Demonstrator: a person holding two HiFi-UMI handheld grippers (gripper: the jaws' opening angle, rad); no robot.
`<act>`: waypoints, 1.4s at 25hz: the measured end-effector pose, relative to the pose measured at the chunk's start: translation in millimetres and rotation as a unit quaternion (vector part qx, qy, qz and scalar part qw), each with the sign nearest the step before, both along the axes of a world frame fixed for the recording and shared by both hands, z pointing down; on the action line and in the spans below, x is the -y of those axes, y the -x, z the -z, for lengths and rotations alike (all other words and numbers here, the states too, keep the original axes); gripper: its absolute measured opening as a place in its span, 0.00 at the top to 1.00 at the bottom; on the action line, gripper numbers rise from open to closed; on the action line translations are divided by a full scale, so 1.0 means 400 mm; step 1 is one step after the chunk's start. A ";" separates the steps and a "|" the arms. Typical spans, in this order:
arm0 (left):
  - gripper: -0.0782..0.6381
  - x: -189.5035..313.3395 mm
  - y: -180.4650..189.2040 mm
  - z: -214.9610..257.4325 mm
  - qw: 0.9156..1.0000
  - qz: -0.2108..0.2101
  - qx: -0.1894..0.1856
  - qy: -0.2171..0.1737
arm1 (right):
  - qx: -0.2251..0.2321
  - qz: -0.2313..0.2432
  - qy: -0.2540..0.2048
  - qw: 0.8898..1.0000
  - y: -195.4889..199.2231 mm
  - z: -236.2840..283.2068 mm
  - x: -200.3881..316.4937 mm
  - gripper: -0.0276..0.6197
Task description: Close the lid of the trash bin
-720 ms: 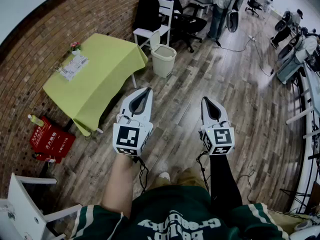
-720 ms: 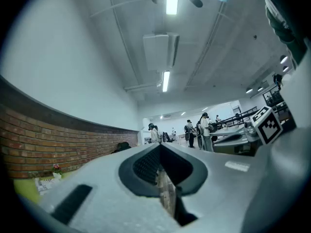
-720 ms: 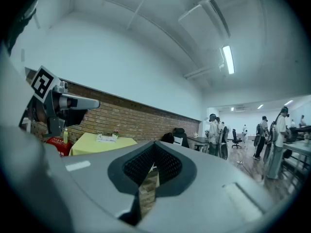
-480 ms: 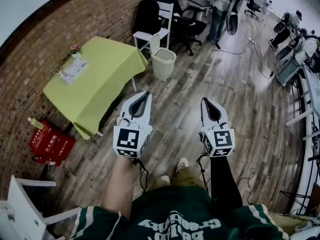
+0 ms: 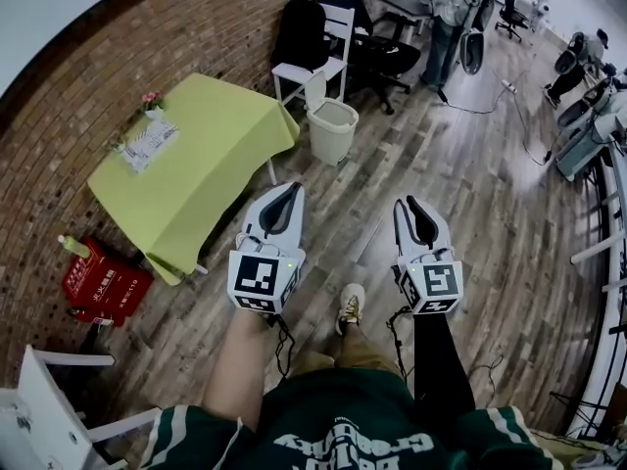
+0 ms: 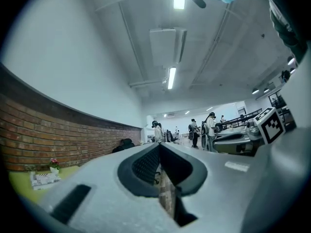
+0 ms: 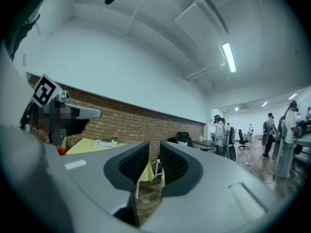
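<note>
Head view: trash bin [image 5: 333, 130] stands on the wood floor [image 5: 470, 194] in the upper middle of the frame, just right of the green tabletop [image 5: 206, 174] and in front of a white chair [image 5: 312, 67]. Its lid [image 5: 315, 89] is tipped up at the back edge, so the mouth is open.

Progress: nothing done on the lid yet. Both grippers are held level at mid-frame, well apart from the bin, with bare floor between. What is left, as I judge it, is the whole job: walk up, get a gripper onto the raised lid, swing it down over the rim.

Left gripper [image 5: 292, 190]: in its own view the jaw tips meet, nothing between them. Right gripper [image 5: 407, 204]: in its own view the pads stand parallel with a narrow gap; only the far chair legs and floor show through, so it holds nothing.

Containers:
- Trash bin: pale rim, interior light-coloured; possibly a liner, but too small here to tell what is inside.
- Small pot of pink flowers [image 5: 150, 99] at the far corner of the tabletop.
- Red box [image 5: 106, 284] on the floor at lower left, with a green-yellow bottle [image 5: 71, 247] at its upper end; no contents show.
</note>
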State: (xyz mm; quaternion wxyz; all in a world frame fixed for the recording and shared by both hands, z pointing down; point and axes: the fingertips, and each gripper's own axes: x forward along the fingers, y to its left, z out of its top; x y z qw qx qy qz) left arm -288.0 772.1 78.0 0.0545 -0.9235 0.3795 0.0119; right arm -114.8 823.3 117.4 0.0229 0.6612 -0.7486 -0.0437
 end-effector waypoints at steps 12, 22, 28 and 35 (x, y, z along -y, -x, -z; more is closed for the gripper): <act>0.76 0.270 -0.157 -0.002 1.000 0.005 -0.003 -0.004 | 0.007 0.004 -0.013 1.000 -0.166 -0.013 0.281 0.82; 0.76 0.566 -0.308 0.007 1.000 0.017 0.010 -0.013 | -0.031 0.017 -0.019 0.999 -0.270 0.003 0.609 0.82; 0.76 0.721 -0.391 -0.012 0.999 0.025 0.021 -0.010 | -0.021 0.035 -0.017 0.999 -0.328 -0.022 0.766 0.81; 0.76 0.830 -0.456 -0.038 0.999 0.025 0.028 -0.006 | -0.017 0.047 -0.019 0.999 -0.375 -0.055 0.879 0.75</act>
